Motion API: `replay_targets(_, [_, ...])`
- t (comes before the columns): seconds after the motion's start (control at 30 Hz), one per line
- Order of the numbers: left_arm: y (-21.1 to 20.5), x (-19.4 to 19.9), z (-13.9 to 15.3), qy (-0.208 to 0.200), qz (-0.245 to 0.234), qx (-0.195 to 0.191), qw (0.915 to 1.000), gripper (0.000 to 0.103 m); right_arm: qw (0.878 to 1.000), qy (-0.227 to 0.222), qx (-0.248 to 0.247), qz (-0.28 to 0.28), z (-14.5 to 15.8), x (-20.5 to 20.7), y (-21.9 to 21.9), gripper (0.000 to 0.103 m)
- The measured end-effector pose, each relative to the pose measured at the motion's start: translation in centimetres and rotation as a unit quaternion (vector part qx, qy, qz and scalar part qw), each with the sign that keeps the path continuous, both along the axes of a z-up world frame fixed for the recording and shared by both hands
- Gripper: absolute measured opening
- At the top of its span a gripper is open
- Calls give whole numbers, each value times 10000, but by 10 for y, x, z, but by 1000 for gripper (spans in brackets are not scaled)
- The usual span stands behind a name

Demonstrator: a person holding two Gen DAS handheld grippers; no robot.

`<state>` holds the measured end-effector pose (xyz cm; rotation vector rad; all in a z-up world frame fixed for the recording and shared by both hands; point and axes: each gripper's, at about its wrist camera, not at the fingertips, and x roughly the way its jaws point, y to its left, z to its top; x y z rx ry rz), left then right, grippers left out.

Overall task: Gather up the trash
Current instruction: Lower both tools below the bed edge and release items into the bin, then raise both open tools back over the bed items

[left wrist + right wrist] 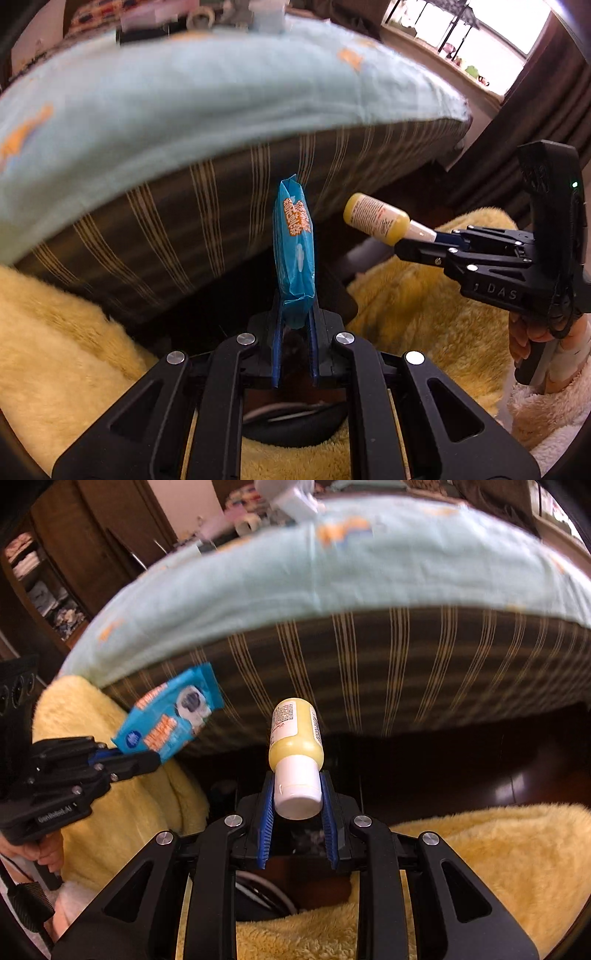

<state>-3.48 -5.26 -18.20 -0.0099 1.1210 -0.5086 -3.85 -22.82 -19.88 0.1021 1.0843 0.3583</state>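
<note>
My left gripper (295, 317) is shut on the bottom end of a blue snack wrapper (294, 243) with orange lettering, held upright in the air in front of the bed. My right gripper (297, 794) is shut on the white cap of a small yellow bottle (295, 731), which points forward. In the left wrist view the right gripper (424, 240) comes in from the right with the bottle (376, 219) beside the wrapper. In the right wrist view the left gripper (129, 760) shows at the left holding the wrapper (171, 716).
A bed with a light blue sheet (184, 99) and a dark striped mattress side (221, 206) fills the view ahead. Yellow fluffy blankets (55, 332) lie below on both sides. Dark floor (480, 760) runs under the bed. A window (480, 40) is at the far right.
</note>
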Motion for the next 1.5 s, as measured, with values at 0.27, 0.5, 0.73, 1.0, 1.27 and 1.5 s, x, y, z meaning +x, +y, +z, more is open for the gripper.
replay_targets(0.27, [-10, 27, -50, 621, 74, 209, 9978, 10, 9981, 547, -272, -18, -47, 16, 18, 24])
replay_targets(0.5, [-20, 39, -78, 857, 83, 301, 9958, 12, 9965, 736, -377, -103, -75, 28, 25, 25])
replay_targets(0.73, [-12, 36, -80, 775, 160, 400, 9961, 26, 9970, 646, -346, -264, -73, 42, 24, 46])
replay_targets(1.0, [-1, 30, -48, 298, 292, 429, 9982, 46, 9984, 147, -174, -513, -32, 42, 10, 63])
replay_targets(1.27, [22, 23, 28, -639, 453, 203, 9967, 61, 9916, -1115, 53, -652, 60, 40, -5, 72])
replay_targets(1.5, [45, 46, 89, -1383, 758, 168, 9873, 70, 9851, -1642, -36, -519, 101, 77, 7, 73])
